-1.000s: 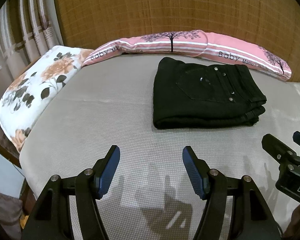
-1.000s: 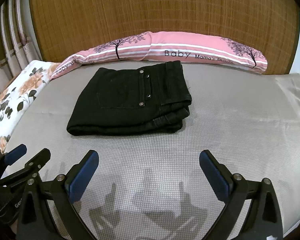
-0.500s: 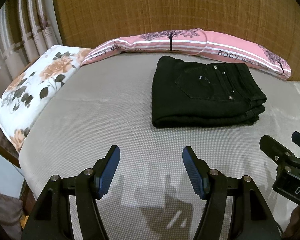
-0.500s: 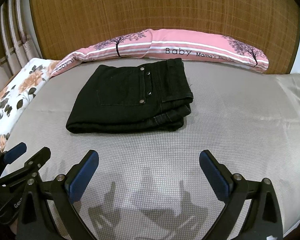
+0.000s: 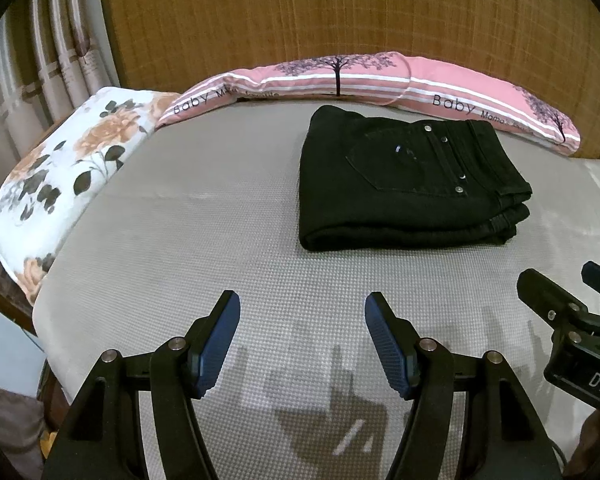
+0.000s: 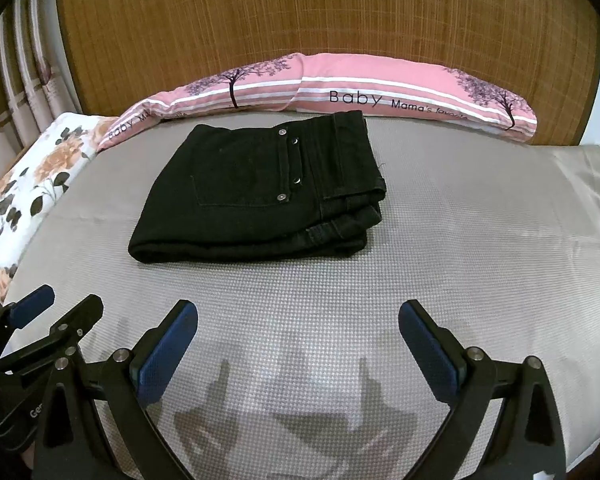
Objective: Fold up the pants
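Observation:
Black pants [image 5: 408,184] lie folded in a compact stack on the grey bed, back pocket and rivets on top; they also show in the right wrist view [image 6: 260,196]. My left gripper [image 5: 302,344] is open and empty, well short of the pants, over the near part of the bed. My right gripper [image 6: 298,354] is open wide and empty, also short of the pants. The right gripper shows at the right edge of the left wrist view [image 5: 568,312]. The left gripper shows at the left edge of the right wrist view [image 6: 56,316].
A long pink pillow [image 5: 380,80] lies along the woven headboard [image 5: 340,12] behind the pants. A floral pillow [image 5: 68,172] lies at the left bed edge, with curtains [image 5: 40,72] beyond. The grey bed sheet [image 6: 460,240] spreads around the pants.
Both grippers have drifted slightly back and up from the pants. The pants have not moved. Both stay open.

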`<state>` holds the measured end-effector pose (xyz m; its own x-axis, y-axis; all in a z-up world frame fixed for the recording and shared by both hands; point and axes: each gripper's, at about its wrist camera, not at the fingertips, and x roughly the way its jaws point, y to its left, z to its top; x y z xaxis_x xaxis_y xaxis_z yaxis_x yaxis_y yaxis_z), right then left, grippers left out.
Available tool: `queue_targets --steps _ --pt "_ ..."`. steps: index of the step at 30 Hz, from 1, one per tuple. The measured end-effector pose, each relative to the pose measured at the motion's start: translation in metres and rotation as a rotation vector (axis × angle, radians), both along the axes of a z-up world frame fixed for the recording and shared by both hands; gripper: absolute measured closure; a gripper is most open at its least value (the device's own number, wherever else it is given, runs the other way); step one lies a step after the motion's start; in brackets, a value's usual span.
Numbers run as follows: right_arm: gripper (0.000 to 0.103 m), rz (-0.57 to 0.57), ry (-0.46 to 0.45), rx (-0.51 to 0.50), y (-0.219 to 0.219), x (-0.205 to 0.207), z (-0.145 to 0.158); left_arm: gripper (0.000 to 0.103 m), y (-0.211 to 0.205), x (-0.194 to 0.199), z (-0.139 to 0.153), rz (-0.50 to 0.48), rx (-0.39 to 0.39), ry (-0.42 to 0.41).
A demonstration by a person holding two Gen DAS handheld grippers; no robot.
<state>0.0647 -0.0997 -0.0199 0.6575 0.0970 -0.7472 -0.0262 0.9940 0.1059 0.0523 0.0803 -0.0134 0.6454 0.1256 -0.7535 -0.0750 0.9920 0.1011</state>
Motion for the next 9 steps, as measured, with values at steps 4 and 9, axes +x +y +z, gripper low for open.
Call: queue_targets --steps 4,9 --pt "0.003 -0.003 0.002 -0.005 0.0016 0.0 -0.0004 0.037 0.0018 0.0022 -0.0009 -0.008 -0.007 0.006" --pt "0.003 -0.007 0.004 -0.005 0.001 0.001 0.0006 0.037 0.0031 0.0069 -0.001 -0.02 -0.014 0.012"
